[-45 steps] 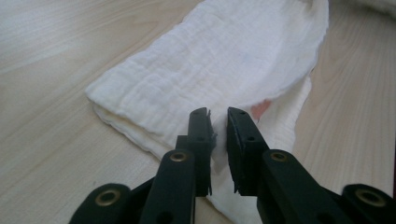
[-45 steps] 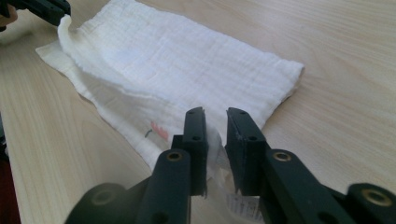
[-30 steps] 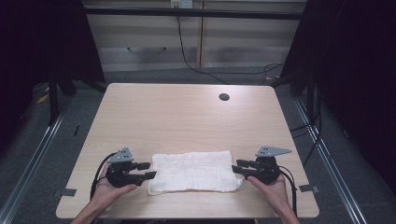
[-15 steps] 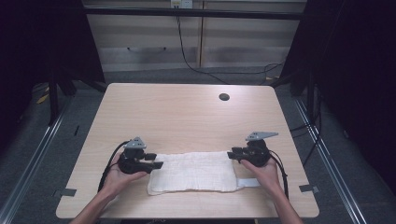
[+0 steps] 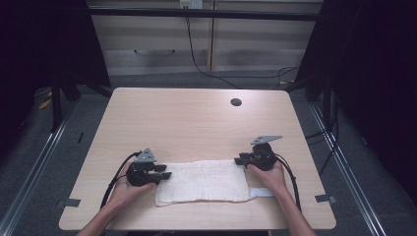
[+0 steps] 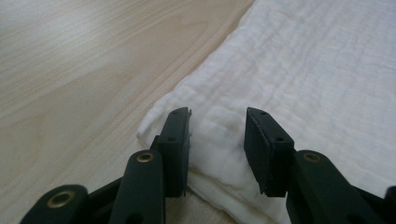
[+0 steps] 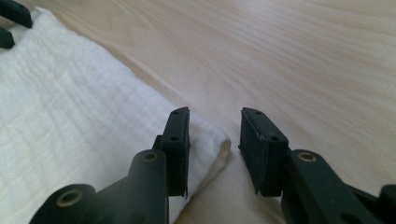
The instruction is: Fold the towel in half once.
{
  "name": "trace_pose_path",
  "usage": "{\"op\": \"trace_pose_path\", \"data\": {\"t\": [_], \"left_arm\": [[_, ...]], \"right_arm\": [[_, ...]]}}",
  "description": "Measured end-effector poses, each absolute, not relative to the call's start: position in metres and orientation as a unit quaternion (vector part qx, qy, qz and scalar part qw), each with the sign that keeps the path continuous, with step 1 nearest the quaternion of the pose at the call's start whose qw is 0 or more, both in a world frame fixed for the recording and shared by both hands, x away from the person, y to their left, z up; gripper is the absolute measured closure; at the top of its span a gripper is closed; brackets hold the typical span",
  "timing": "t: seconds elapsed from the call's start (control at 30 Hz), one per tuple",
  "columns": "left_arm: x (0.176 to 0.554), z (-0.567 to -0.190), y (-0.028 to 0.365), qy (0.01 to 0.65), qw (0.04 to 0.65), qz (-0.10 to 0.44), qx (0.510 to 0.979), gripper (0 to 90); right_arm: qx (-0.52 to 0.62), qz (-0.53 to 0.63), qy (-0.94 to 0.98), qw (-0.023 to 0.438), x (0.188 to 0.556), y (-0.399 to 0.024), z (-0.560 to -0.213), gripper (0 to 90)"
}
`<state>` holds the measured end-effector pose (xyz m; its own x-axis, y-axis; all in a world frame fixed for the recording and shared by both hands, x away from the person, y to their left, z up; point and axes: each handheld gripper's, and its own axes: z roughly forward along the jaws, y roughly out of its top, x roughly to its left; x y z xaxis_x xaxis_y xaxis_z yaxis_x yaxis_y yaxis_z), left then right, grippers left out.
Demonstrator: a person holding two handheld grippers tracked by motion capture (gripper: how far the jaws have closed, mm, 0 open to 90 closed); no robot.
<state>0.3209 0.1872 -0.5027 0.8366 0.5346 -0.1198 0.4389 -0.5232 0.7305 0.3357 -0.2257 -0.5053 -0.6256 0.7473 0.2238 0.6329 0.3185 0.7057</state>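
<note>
Left tool jaws just closing, right tool parted

White folded cloth flat on table

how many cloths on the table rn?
1. The white cloth lies folded flat near the table's front edge, between the left gripper at its left end and the right gripper at its far right corner.

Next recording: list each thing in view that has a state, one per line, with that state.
White cloth: folded into a long strip, lying flat on the table.
Left gripper: open, jaws have just been closing, straddling the cloth's far left corner.
Right gripper: open, low at the cloth's far right corner, corner between its fingers.
</note>
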Motion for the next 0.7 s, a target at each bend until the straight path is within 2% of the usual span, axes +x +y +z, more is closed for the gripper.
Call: {"op": "trace_pose_path", "data": {"t": [0.1,0.13,0.27,0.33,0.5,0.53,0.7], "left_arm": [[0.321,-0.502,0.187,0.272,0.397,0.061,0.874,60.5],[0.322,-0.502,0.187,0.271,0.397,0.059,0.875,60.5],[0.327,-0.499,0.191,0.282,0.389,0.045,0.876,60.3],[0.331,-0.496,0.196,0.294,0.402,0.042,0.866,58.1],[0.352,-0.486,0.209,0.344,0.425,0.052,0.836,59.0],[0.358,-0.487,0.208,0.348,0.423,0.039,0.836,60.1],[0.36,-0.494,0.195,0.327,0.398,0.051,0.856,59.8]], "right_arm": [[0.417,0.393,0.816,0.073,0.334,-0.224,-0.505,71.7],[0.418,0.39,0.817,0.072,0.333,-0.225,-0.505,76.8],[0.422,0.387,0.817,0.071,0.332,-0.226,-0.505,85.0],[0.423,0.388,0.816,0.068,0.332,-0.226,-0.505,86.3],[0.426,0.387,0.815,0.064,0.333,-0.227,-0.505,87.1],[0.428,0.386,0.815,0.064,0.333,-0.227,-0.504,87.1],[0.43,0.382,0.815,0.068,0.332,-0.227,-0.504,87.1]]}}
